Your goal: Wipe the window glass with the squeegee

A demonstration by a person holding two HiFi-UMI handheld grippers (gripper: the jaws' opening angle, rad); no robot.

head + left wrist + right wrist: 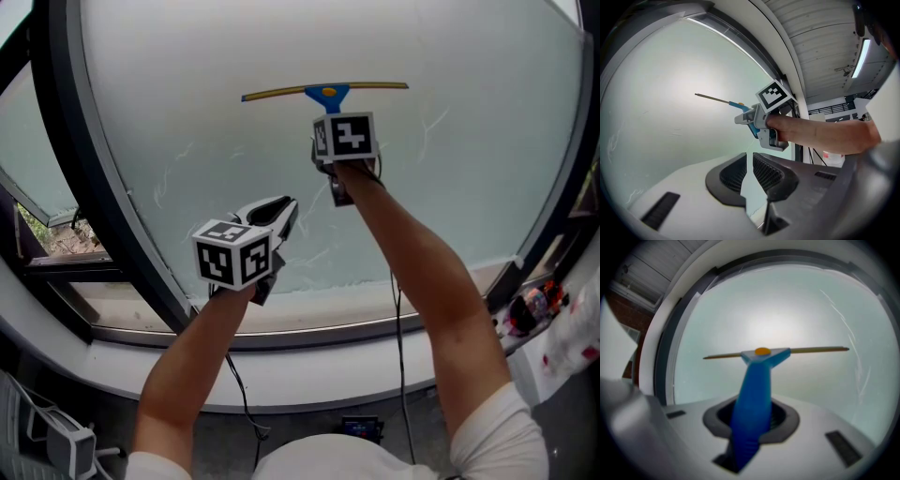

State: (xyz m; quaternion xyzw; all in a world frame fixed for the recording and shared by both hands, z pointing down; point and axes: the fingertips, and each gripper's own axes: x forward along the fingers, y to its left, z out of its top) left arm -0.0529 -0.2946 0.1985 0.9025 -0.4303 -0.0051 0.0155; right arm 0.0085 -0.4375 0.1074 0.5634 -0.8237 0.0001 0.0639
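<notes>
Clamping the squeegee (328, 92) by its handle, the right gripper (751, 420) holds the blade against the window glass (450, 56); uneven pressure could tilt it, leaving streaks; the left gripper (278, 212) hangs closed, empty

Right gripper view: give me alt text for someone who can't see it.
The right gripper is shut on the blue plastic handle of a squeegee, its thin blade level across the pale, frosted-looking window glass. A dark window frame curves down the left side.
</notes>
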